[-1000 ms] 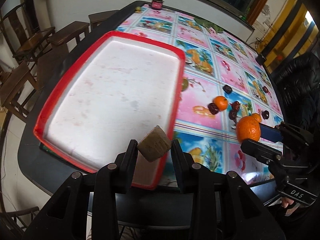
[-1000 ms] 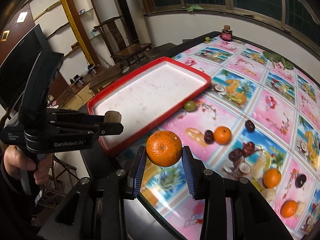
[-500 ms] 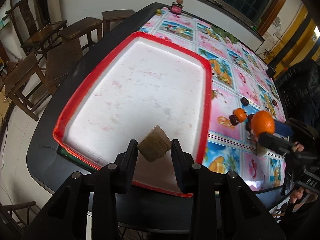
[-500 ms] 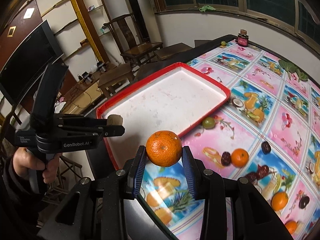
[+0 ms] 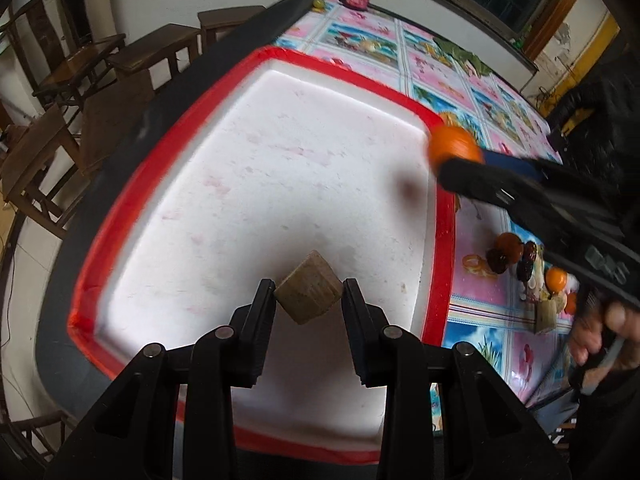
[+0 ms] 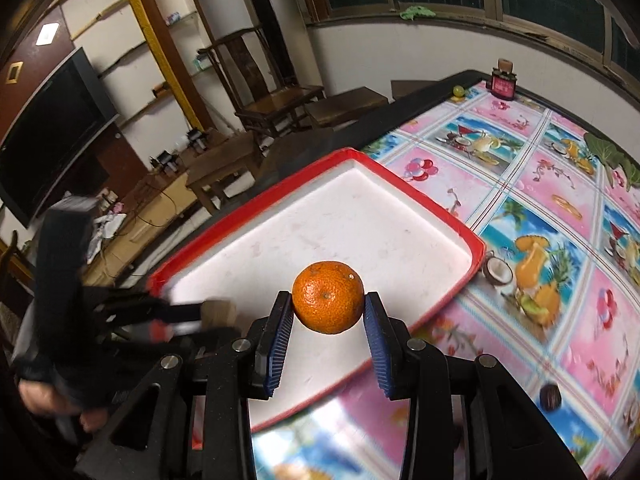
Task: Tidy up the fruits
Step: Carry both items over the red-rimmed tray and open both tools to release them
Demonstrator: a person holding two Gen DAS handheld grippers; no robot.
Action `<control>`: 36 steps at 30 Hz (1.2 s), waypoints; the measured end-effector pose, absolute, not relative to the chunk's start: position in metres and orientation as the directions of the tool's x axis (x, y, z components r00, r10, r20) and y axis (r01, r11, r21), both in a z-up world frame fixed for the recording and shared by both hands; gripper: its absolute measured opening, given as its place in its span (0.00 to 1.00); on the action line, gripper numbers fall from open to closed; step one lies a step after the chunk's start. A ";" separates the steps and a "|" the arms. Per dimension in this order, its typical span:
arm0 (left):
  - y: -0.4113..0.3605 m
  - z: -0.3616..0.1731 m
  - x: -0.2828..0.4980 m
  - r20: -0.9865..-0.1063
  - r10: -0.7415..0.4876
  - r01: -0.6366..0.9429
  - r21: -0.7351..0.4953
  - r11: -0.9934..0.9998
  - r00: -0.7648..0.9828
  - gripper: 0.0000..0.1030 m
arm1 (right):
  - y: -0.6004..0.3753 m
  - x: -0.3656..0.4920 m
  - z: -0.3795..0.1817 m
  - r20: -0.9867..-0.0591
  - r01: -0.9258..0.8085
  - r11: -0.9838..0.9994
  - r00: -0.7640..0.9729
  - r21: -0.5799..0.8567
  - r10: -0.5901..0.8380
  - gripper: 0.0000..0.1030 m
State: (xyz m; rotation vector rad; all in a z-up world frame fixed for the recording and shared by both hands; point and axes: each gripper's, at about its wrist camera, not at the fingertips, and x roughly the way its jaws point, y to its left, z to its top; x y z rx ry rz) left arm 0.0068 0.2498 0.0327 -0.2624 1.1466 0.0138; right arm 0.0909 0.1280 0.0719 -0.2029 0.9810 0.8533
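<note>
text: none legible | labels — blurred | red jar (image 6: 504, 82) label — too small to read

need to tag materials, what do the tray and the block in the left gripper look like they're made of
Tray: probably plastic; a smooth, glossy red rim around a white floor with faint pink stains and a moulded, rounded corner.
Block: looks like bare wood; tan and matte, with a fine lined grain on its faces and sharp edges. The left gripper pinches it over the tray.

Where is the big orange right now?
The orange is pinched in the right gripper, held above the red-rimmed tray.
</note>
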 end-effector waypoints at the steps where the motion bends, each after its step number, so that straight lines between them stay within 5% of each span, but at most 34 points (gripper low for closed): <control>1: 0.247 0.030 0.008 -0.904 -0.125 -0.139 -0.197 0.971 0.409 0.31 | 0.132 0.098 0.065 -0.804 -0.711 0.672 0.268 0.207 0.531 0.36; 30: 0.230 0.027 0.006 -0.921 -0.041 -0.156 -0.109 0.982 0.388 0.32 | 0.148 0.113 0.017 -0.869 -0.750 0.642 0.204 0.157 0.451 0.40; 34: 0.227 0.027 0.004 -0.923 -0.044 -0.169 -0.116 0.979 0.382 0.51 | 0.148 0.111 0.022 -0.868 -0.764 0.629 0.205 0.147 0.452 0.48; 36: 0.225 0.030 0.002 -0.919 -0.042 -0.166 -0.115 0.979 0.391 0.52 | 0.148 0.110 0.026 -0.869 -0.772 0.619 0.204 0.141 0.451 0.48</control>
